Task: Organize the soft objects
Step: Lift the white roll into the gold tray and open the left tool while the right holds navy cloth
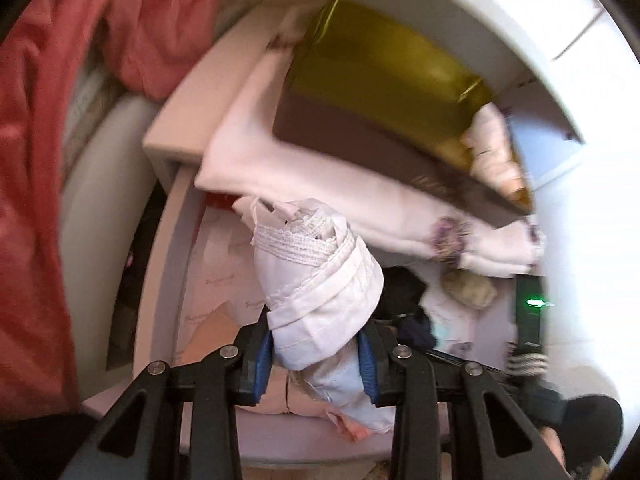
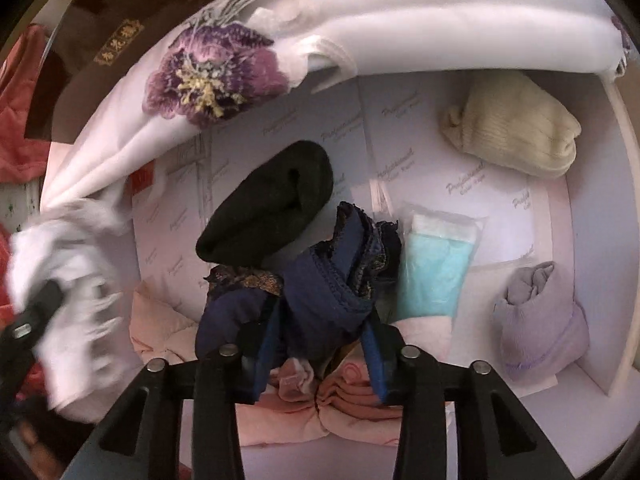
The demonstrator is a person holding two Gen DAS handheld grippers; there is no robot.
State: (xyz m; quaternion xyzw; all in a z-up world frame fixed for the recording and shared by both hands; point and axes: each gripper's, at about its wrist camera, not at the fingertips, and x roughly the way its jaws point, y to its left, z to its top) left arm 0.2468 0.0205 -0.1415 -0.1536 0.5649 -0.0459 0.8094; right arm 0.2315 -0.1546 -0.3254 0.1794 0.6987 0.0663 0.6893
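Note:
My left gripper (image 1: pixel 316 356) is shut on a rolled white garment (image 1: pixel 316 280) with a lace trim, held above the white drawer (image 1: pixel 168 280). In the right wrist view that bundle (image 2: pixel 68 280) shows blurred at the left edge. My right gripper (image 2: pixel 320 344) is shut on a navy blue garment (image 2: pixel 320 288) with lace edges, low inside the drawer (image 2: pixel 616 200). A black rolled sock (image 2: pixel 268 204) lies just beyond it. Pink folded pieces (image 2: pixel 352 404) lie under the right gripper's fingers.
In the drawer lie a cream knit roll (image 2: pixel 516 128), a lilac roll (image 2: pixel 536 320) and a teal packet (image 2: pixel 432 268). A white cloth with a purple flower (image 2: pixel 216 76) drapes over the far rim, under a brown and gold box (image 1: pixel 380 80). Coral fabric (image 1: pixel 40 160) hangs at the left.

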